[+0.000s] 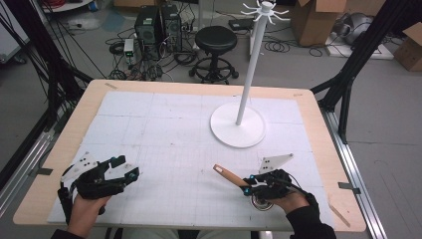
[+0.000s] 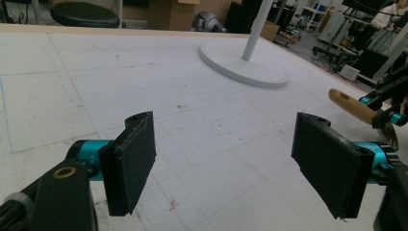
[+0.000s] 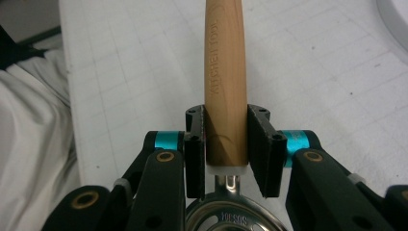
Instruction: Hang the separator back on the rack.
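A kitchen tool with a wooden handle and a round steel head sits in my right gripper near the table's front right. In the right gripper view the handle runs away from the camera between the two black pads, which press its sides; the steel head lies below them. My right gripper is shut on it. My left gripper stands open at the front left, and its pads are wide apart over bare mat. The handle appears at that view's right edge.
A white stand with a round base and a tall pole topped by hooks rises at the mat's centre right. A white gridded mat covers the wooden table. A black stool, computer towers and boxes stand on the floor beyond.
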A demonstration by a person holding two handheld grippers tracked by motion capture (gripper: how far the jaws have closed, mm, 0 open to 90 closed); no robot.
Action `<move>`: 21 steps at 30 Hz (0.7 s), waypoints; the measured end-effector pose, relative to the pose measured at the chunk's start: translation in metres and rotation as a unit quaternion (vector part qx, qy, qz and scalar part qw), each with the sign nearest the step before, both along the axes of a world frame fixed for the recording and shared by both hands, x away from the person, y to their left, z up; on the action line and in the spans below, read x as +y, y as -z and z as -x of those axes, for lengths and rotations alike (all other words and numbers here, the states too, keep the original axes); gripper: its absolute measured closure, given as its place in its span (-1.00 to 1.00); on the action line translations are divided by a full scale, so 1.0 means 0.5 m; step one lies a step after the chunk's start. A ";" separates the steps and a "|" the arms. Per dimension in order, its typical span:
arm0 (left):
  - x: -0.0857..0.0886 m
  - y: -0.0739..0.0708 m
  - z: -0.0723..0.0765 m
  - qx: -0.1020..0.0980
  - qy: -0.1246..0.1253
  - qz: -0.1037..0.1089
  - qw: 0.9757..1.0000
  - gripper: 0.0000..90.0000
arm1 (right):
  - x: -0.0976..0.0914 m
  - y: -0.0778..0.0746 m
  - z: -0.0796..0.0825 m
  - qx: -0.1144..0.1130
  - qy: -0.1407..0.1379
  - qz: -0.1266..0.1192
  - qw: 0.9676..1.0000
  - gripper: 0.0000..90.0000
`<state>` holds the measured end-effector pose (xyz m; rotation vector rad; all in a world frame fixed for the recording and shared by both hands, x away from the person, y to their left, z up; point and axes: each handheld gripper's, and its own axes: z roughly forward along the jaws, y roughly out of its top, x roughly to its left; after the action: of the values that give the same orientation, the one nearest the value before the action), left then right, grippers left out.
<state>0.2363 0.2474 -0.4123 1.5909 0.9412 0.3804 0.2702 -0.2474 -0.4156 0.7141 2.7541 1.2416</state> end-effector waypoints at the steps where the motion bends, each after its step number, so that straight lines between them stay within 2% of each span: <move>1: 0.000 0.000 0.000 0.000 0.000 0.000 1.000 -0.47 | -0.002 -0.002 0.000 0.000 0.001 -0.008 1.000 0.57; 5: 0.000 0.000 0.000 -0.001 0.000 0.000 1.000 -0.47 | -0.009 -0.010 0.002 0.001 0.002 -0.040 0.999 0.57; 6: 0.000 0.000 0.000 -0.001 0.000 -0.001 1.000 -0.47 | -0.011 -0.011 0.002 -0.006 0.003 -0.045 0.999 0.57; 7: 0.000 0.000 0.000 -0.001 0.000 0.001 1.000 -0.47 | -0.013 -0.012 0.003 -0.001 0.002 -0.051 0.999 0.57; 15: -0.001 0.000 0.000 -0.001 -0.001 0.001 1.000 -0.47 | -0.018 -0.018 0.003 0.009 0.003 -0.081 0.997 0.57; 21: -0.003 -0.001 0.000 -0.003 0.000 0.000 1.000 -0.47 | -0.025 -0.027 0.006 0.005 0.003 -0.110 0.994 0.57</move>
<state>0.2361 0.2459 -0.4120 1.5888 0.9370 0.3855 0.2673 -0.2597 -0.4021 0.7445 2.6446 1.5624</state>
